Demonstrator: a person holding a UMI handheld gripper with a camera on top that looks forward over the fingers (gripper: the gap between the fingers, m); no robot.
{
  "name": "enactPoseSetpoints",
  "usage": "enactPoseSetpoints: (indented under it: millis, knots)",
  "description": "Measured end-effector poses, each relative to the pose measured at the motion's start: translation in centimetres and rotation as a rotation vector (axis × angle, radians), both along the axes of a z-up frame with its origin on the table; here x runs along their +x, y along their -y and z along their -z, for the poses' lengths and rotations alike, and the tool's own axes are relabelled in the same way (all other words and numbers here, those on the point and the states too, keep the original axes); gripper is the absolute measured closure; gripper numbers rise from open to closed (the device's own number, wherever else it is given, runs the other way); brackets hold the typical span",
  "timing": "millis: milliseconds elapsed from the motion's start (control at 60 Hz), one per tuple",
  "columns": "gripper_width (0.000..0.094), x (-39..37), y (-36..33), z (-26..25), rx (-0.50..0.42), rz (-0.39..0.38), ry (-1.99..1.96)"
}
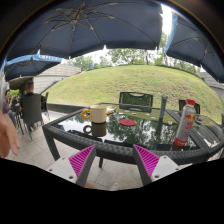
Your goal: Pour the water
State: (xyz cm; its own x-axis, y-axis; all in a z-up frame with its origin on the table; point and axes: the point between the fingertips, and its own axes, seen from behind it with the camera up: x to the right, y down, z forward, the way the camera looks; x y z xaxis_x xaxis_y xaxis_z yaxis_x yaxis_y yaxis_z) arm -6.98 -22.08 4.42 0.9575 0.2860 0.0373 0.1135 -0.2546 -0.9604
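Note:
A glass-topped patio table [150,133] stands beyond my fingers. On it a white cup [99,113] sits at the left, with a small yellow thing [87,114] beside it. A clear bottle with a red cap [185,124] stands near the right end. A small red bowl [128,122] lies in the middle. My gripper [113,162] is open and empty, its pink pads [82,160] wide apart, well short of the table and over the paved floor.
Dark chairs [135,101] stand behind the table, more at the left [31,108]. A person's hand [7,133] shows at the left. Big umbrellas [90,25] hang overhead. A lawn [130,82] lies beyond.

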Motion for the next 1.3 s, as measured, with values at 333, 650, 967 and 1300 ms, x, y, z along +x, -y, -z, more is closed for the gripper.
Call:
enactPoseSetpoints:
  millis: [333, 650, 967, 1300]
  knots:
    - [0.0154, 9.8, -2.1, -2.4, 0.049, 0.162, -0.011]
    - [0.0155, 26.7, -12.5, -4.6, 0.113, 0.367, -0.027]
    - [0.0505, 26.4, -18.4, -4.3, 0.115, 0.342, -0.057]
    - [0.0616, 25.9, -19.7, -8.2, 0.197, 0.373, 0.225]
